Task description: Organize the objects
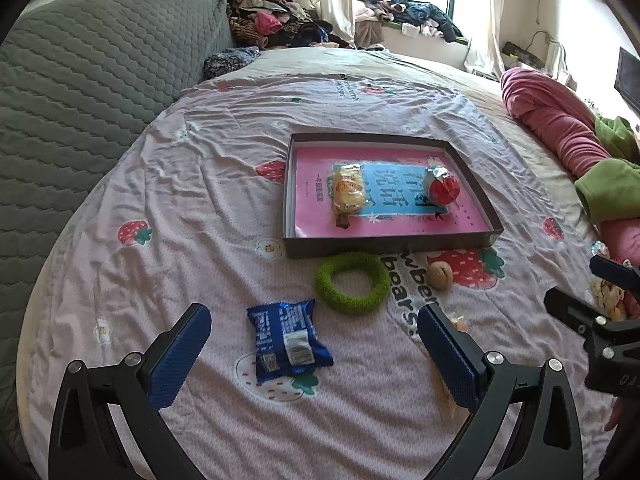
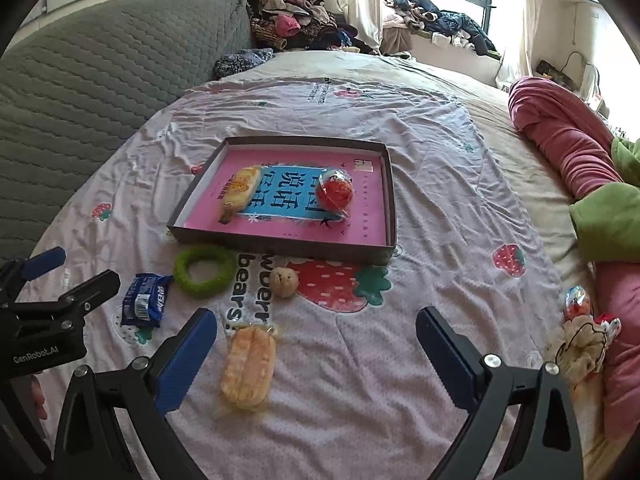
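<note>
Left tool (image 1: 316, 354) wide open above blue snack packet (image 1: 288, 340) on strawberry bedsheet (image 1: 200, 200); right tool (image 2: 316, 350) wide open, empty, over wrapped pastry (image 2: 248, 368); shallow box (image 2: 390, 216) beyond holding bread packet (image 2: 240, 192), red ball (image 2: 334, 194)

— What's behind the bed (image 1: 208, 184)?
— A grey quilted headboard (image 1: 80, 80), a heap of clothes (image 1: 276, 20) beside it, more clothes on the windowsill (image 2: 440, 20).
— And at the right?
— A pink blanket (image 2: 560, 136), touching a green one (image 2: 608, 220).
</note>
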{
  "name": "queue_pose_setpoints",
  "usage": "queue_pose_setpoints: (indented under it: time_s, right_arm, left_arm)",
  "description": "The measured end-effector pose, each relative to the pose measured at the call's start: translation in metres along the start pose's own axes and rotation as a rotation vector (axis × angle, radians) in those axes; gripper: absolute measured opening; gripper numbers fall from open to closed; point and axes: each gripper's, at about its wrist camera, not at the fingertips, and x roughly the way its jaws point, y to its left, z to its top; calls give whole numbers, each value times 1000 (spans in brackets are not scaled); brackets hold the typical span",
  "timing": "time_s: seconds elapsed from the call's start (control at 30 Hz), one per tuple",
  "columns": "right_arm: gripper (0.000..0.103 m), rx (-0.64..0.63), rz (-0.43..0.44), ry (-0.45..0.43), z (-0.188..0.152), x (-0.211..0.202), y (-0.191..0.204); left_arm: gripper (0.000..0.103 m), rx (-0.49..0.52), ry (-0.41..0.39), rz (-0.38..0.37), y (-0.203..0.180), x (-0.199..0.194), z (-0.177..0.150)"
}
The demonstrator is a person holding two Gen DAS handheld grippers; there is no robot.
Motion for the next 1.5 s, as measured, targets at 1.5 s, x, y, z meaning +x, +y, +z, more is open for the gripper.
queue_pose_setpoints:
  time_s: [1.5]
  right_arm:
    - [101,-35,-2,14,-64,-16,56]
  left_arm:
    - [103,27,9,16,22,-3,-65]
